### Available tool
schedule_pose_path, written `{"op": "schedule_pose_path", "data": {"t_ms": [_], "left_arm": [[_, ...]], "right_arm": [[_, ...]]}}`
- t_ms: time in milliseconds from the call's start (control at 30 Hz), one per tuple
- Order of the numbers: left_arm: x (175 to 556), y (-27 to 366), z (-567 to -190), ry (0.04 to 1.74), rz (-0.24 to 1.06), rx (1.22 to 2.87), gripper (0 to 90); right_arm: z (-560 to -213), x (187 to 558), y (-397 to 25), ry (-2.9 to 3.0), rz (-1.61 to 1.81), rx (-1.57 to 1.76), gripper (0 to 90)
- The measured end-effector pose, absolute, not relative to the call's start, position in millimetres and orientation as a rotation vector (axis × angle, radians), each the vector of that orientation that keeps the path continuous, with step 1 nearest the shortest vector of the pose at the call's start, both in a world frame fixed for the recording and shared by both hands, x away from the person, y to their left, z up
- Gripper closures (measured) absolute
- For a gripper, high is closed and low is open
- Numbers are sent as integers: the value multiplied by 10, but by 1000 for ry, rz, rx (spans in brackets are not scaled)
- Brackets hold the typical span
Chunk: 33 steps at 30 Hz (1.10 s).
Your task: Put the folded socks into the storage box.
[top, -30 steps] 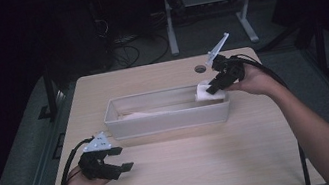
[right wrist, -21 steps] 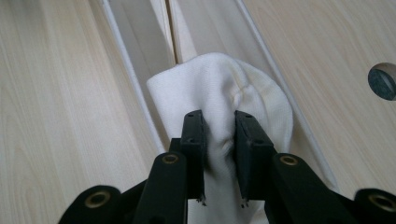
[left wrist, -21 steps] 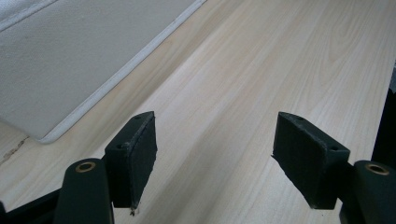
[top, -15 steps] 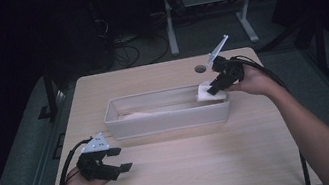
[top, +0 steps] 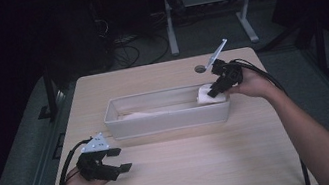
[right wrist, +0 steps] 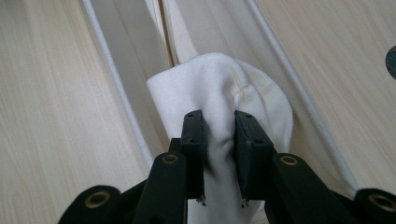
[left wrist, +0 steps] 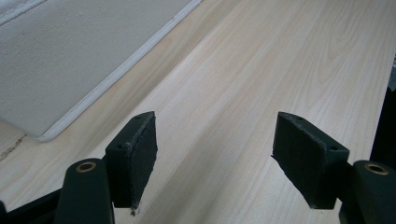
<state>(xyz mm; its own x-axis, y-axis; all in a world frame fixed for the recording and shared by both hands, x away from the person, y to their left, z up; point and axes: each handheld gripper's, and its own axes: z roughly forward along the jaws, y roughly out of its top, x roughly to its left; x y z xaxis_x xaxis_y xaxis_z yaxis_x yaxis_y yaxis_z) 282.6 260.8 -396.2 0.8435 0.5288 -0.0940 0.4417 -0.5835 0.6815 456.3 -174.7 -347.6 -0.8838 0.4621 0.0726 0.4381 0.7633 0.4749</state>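
White cloth (top: 205,94) sits pinched at the right end of the long tray (top: 167,121).

High view: the right gripper (top: 217,85) is on it; the left gripper (top: 113,163) is well apart, near-left.
Left gripper view: jaws wide apart over bare table (left wrist: 261,70).
Right gripper view: jaws squeeze the cloth (right wrist: 224,93); the tray runs away lengthwise.

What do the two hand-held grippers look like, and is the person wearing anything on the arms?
Both are black. The left hand-held gripper carries a grey three-cornered plate on top, and a black cable loops from it. Its fingers end in flat, dark rectangular pads, with brass-coloured rings at the joints. The right hand-held gripper has the same kind of plate and trailing black cables. The forearms are bare, with no sleeves in sight.
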Motion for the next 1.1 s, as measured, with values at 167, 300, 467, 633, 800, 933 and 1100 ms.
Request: {"op": "schedule_pose_path", "data": {"t_ms": [167,300,467,633,800,933,1100], "left_arm": [[2822,2611,-3954,701,157,2282,300],[2821,2613,-3959,705,155,2282,301],[2820,2620,-3953,703,156,2282,300],[2817,2628,-3951,707,154,2278,301],[2816,2631,-3949,703,156,2280,301],[2816,2633,-3951,703,156,2281,302],[2816,2635,-3948,704,157,2279,302]], "right_arm": [[-3522,4581,-1729,2906,743,752,747],[-3548,4597,-1722,2911,726,753,746],[-3590,4623,-1716,2923,714,765,745],[-3629,4646,-1706,2930,700,771,745],[-3654,4658,-1701,2936,697,766,745],[-3674,4667,-1707,2939,690,762,745],[-3707,4687,-1714,2948,676,762,745]]}}
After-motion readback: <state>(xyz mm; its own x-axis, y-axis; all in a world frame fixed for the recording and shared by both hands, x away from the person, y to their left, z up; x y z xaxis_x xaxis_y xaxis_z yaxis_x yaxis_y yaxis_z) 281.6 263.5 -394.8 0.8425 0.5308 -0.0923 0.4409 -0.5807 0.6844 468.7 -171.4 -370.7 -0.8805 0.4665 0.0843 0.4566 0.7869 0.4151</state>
